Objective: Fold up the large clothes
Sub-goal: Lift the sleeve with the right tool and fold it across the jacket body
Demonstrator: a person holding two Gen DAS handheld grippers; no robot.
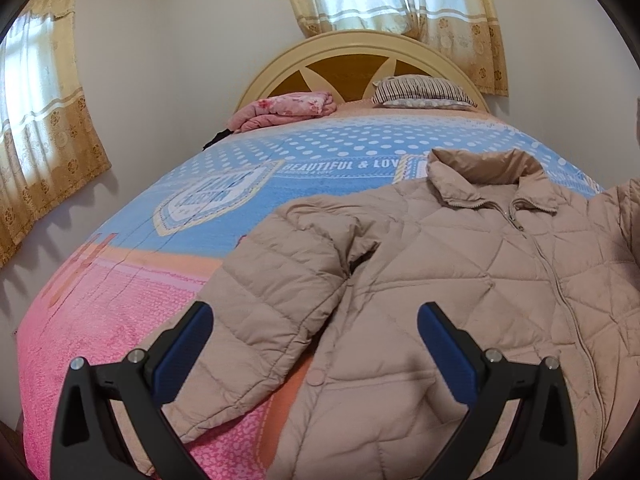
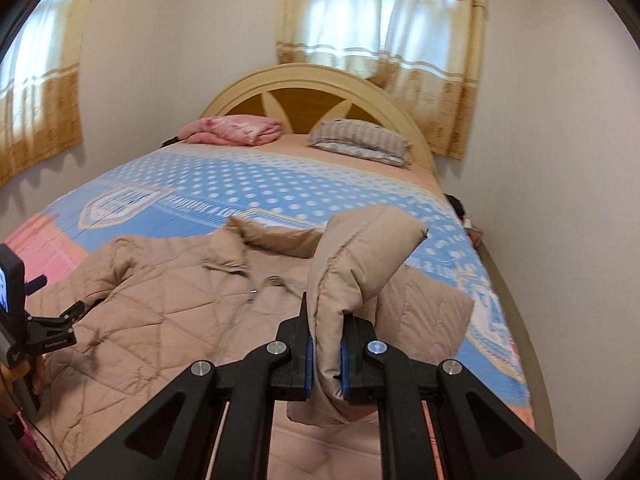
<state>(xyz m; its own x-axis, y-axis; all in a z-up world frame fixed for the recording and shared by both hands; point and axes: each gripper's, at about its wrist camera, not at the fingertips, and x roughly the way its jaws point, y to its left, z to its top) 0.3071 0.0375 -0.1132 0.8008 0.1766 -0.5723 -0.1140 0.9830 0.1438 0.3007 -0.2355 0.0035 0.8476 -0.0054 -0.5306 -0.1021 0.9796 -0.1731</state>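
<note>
A beige quilted puffer jacket [image 1: 460,264] lies front up on the bed, zipped, collar toward the headboard. Its left sleeve [image 1: 256,312] lies flat beside the body. My left gripper [image 1: 316,320] is open and empty, hovering over that sleeve and the jacket's lower front. In the right wrist view the jacket [image 2: 168,288] spreads to the left. My right gripper [image 2: 326,328] is shut on the jacket's right sleeve [image 2: 360,256] and holds it lifted, the cuff end hanging below the fingers. The left gripper [image 2: 48,320] shows at the left edge of that view.
The bed [image 1: 224,208] has a blue dotted and pink cover. A folded pink blanket [image 1: 284,110] and a striped pillow [image 1: 420,90] lie by the arched headboard [image 1: 360,46]. Walls with curtained windows stand close on the left and behind; a wall runs along the bed's right side [image 2: 560,240].
</note>
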